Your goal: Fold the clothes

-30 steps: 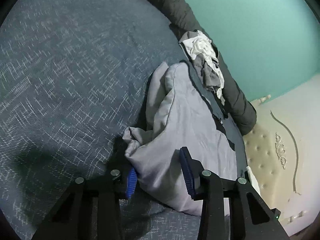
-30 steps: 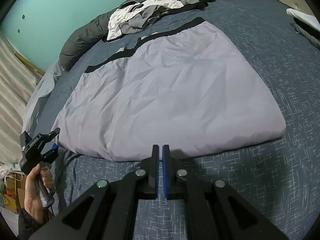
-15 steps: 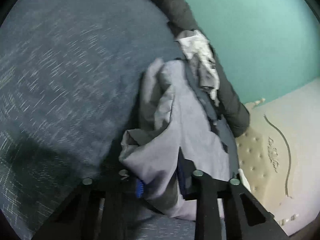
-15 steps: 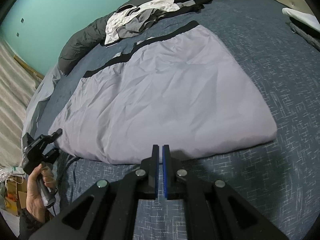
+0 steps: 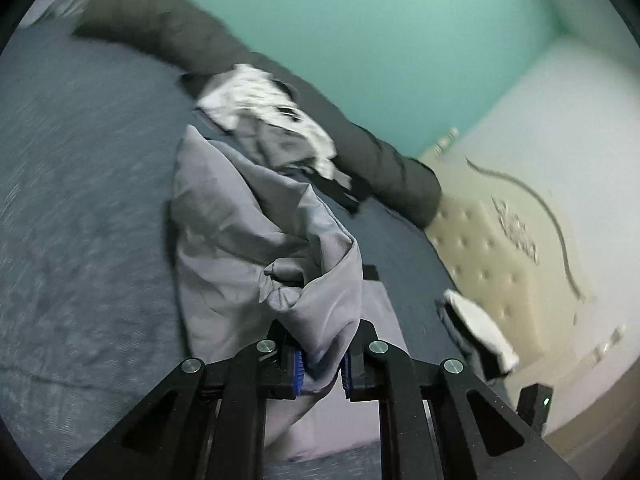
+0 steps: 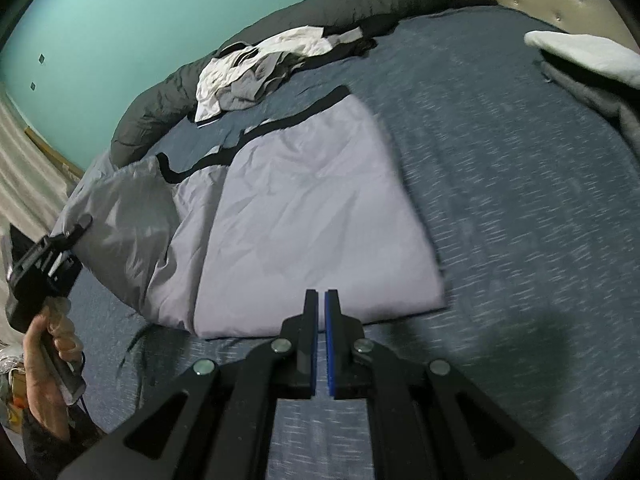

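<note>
A light grey garment (image 6: pixel 312 220) with a black band lies on the dark blue bed. My left gripper (image 5: pixel 322 364) is shut on the garment's left end (image 5: pixel 320 292) and holds it lifted, so that end (image 6: pixel 132 208) drapes over the flat part. The left gripper also shows at the left of the right wrist view (image 6: pixel 44 264), held by a hand. My right gripper (image 6: pixel 321 308) is shut and empty, just in front of the garment's near edge.
A pile of white and grey clothes (image 6: pixel 264 68) lies at the far side against a dark rolled duvet (image 6: pixel 168 100). A folded white and grey item (image 6: pixel 588 56) lies near the padded headboard (image 5: pixel 500 240). The teal wall stands behind.
My left gripper has shut on the garment's left end and lifted it up and over toward the right. The right gripper has stayed shut and drawn back slightly.
</note>
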Demonstrator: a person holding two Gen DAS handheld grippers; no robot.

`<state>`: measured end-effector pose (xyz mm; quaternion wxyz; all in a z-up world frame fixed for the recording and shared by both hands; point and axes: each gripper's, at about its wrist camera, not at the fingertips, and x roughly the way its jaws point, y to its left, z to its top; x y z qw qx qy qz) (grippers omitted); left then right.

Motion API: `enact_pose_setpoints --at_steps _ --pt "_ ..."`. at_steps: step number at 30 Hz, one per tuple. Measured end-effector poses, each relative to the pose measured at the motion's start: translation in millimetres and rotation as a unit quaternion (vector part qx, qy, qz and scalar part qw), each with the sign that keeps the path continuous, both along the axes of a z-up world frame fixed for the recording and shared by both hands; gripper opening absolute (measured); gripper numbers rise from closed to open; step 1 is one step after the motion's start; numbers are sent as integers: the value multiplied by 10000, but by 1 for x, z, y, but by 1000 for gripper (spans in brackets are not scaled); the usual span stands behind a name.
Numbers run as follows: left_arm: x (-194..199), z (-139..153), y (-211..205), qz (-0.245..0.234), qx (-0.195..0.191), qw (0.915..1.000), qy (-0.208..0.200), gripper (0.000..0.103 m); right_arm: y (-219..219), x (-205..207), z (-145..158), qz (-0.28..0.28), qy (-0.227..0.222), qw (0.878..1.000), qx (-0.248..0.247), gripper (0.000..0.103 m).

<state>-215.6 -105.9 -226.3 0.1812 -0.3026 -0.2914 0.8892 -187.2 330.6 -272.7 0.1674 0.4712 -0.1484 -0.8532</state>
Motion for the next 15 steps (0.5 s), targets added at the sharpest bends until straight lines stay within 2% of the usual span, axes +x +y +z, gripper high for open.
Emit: enact_pose_setpoints --at_steps 4,8,12,15 --pt "-13 8 61 -414 -317 9986 28 14 25 2 2 -91 31 9999 40 3" --pt "-20 1 130 -918 -661 9936 11 14 44 -3 2 -180 4 9998 57 3" --pt "-26 -24 205 -1588 -1116 9808 -210 14 56 -10 -3 -202 -102 9997 41 3" --pt "-26 -44 240 -1965 -1377 9696 -471 14 60 -18 -7 -160 -208 9996 -49 3"
